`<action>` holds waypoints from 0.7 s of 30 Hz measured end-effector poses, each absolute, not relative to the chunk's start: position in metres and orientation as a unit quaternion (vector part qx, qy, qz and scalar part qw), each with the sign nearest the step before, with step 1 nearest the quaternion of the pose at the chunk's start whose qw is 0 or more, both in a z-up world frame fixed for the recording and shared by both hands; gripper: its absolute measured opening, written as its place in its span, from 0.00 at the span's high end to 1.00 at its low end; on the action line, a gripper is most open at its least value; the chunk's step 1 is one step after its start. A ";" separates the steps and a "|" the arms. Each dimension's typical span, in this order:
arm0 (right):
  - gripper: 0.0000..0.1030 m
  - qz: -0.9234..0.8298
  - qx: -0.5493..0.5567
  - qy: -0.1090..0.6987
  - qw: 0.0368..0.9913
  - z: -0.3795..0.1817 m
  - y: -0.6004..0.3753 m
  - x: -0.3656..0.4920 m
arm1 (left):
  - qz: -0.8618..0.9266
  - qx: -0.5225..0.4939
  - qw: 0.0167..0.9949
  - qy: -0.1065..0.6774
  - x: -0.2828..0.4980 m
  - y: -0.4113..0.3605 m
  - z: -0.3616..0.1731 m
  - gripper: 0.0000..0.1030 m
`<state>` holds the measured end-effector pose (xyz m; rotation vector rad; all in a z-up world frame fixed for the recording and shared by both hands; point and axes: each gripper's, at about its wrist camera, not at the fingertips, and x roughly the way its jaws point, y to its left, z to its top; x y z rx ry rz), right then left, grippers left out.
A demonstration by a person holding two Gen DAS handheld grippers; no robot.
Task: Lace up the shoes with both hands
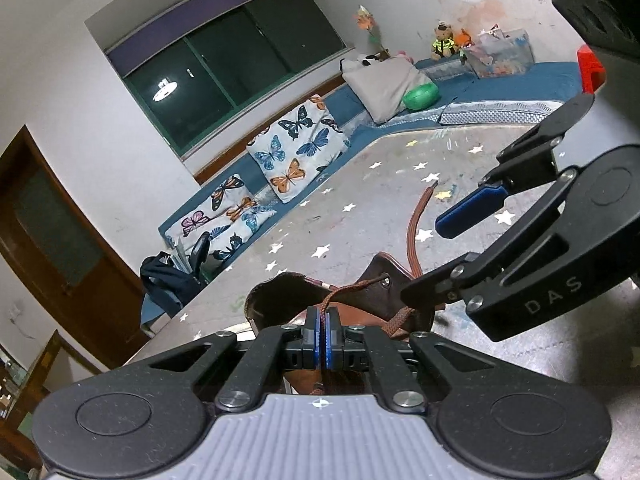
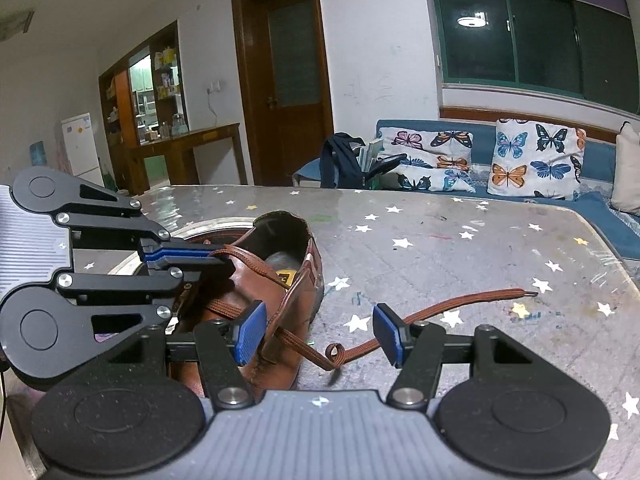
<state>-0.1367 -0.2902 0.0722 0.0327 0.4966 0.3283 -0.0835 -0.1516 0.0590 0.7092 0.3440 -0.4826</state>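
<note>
A brown leather shoe (image 2: 276,280) lies on the star-patterned table (image 2: 440,248), its opening facing the far edge. My left gripper (image 2: 214,258) reaches in from the left and is shut on a stretch of the brown shoelace (image 2: 256,266) over the tongue. In the left wrist view its blue pads (image 1: 316,336) press together with the lace (image 1: 340,292) running between them. My right gripper (image 2: 320,334) stands open at the shoe's right side; nothing touches its pads. The lace's free end (image 2: 480,298) trails across the table. My right gripper (image 1: 424,260) also shows beside the shoe (image 1: 376,292).
A round metal ring (image 2: 216,226) is set into the table under the shoe's far side. A blue bench sofa (image 2: 600,208) with butterfly cushions (image 2: 532,160) lines the table's far and right edges. A dark backpack (image 2: 344,160) sits on it. A brown door (image 2: 288,80) stands behind.
</note>
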 end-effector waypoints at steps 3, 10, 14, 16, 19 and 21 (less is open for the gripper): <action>0.43 0.163 0.017 0.244 0.956 0.072 -0.291 -0.137 | -0.230 0.346 0.894 0.167 -0.082 -0.151 0.058 0.97; 0.42 0.164 0.023 0.243 0.956 0.070 -0.293 -0.137 | -0.222 0.350 0.894 0.172 -0.081 -0.155 0.060 0.97; 0.42 0.164 0.025 0.243 0.956 0.070 -0.294 -0.137 | -0.221 0.356 0.891 0.172 -0.079 -0.157 0.058 0.97; 0.42 0.164 0.026 0.243 0.956 0.070 -0.294 -0.137 | -0.220 0.359 0.890 0.173 -0.079 -0.156 0.058 0.97; 0.42 0.165 0.027 0.243 0.955 0.070 -0.294 -0.137 | -0.220 0.362 0.889 0.173 -0.079 -0.157 0.058 0.97; 0.42 0.166 0.028 0.243 0.955 0.070 -0.294 -0.137 | -0.221 0.365 0.888 0.173 -0.079 -0.158 0.058 0.97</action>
